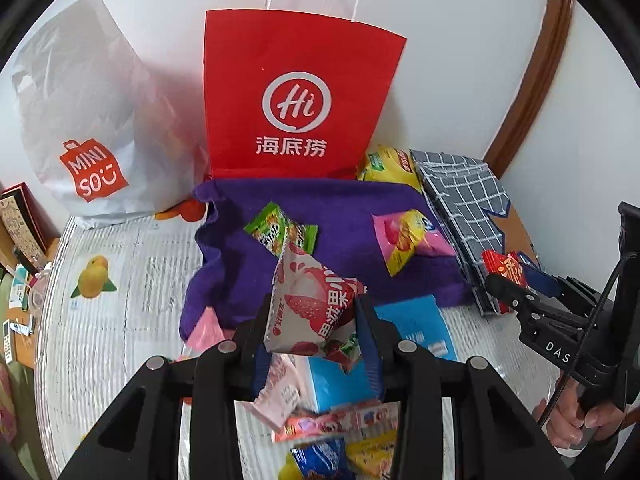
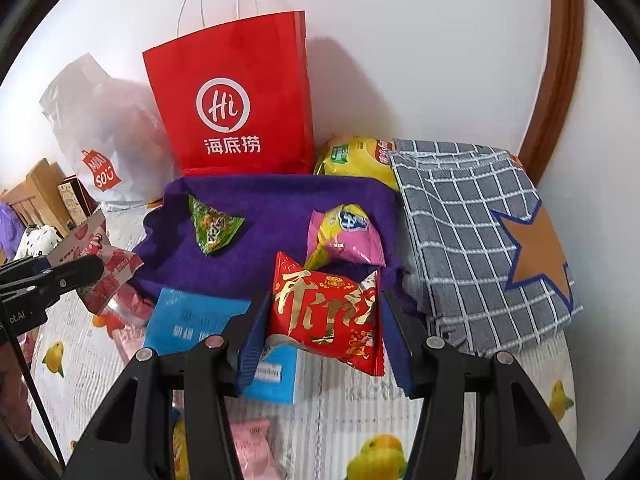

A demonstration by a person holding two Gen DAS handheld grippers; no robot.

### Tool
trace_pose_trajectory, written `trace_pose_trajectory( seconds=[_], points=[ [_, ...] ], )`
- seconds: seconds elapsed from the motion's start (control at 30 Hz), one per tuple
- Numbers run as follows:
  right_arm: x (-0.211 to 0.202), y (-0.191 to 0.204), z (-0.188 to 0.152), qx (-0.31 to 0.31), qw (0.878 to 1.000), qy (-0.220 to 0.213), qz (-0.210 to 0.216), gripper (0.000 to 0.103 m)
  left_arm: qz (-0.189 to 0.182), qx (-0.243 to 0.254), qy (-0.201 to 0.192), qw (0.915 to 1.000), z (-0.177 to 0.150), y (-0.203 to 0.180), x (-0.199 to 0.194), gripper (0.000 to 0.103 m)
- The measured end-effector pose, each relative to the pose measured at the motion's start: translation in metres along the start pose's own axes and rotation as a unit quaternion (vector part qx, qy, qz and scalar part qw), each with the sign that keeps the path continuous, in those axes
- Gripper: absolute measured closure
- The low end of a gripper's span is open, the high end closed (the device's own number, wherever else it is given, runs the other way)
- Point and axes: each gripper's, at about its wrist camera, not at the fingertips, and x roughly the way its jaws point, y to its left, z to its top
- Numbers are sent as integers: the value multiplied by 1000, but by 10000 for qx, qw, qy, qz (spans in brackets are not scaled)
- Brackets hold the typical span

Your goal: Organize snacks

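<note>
Tongs (image 2: 324,320) around crinkled red-gold packet (image 2: 326,316)

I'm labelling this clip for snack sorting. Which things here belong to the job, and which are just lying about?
Job:
left gripper holding strawberry packet
right gripper holding red packet
green packet and pink-yellow packet on purple cloth

Lying about:
red Hi bag
white Miniso bag
grey checked cloth
blue box

1. Red paper carrier bag (image 1: 298,96): white circular "Hi" logo above the characters "海底捞".
2. White plastic bag (image 1: 86,120): orange-red tag-shaped "MINISO" logo.
3. Black body of the right tongs (image 1: 558,350): white letters "DAS"; the remainder is cut off.
4. Red foil snack packet (image 2: 326,314): gold characters, not legible.
</note>
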Motion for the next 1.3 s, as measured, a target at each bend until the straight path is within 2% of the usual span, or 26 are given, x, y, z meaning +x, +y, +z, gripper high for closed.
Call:
trace_pose_trajectory(
  seconds=[0.3,0.7,1.3],
  points=[
    [44,-3,17,100,9997,178,150,50,141,-67,165,9997,17,16,33,67],
    [98,6,30,113,9988,407,251,50,136,-28,433,9990,33,29,81,66],
    [148,16,36,-19,9973,680,287,49,70,-79,757,9971,45,38,130,66]
  ],
)
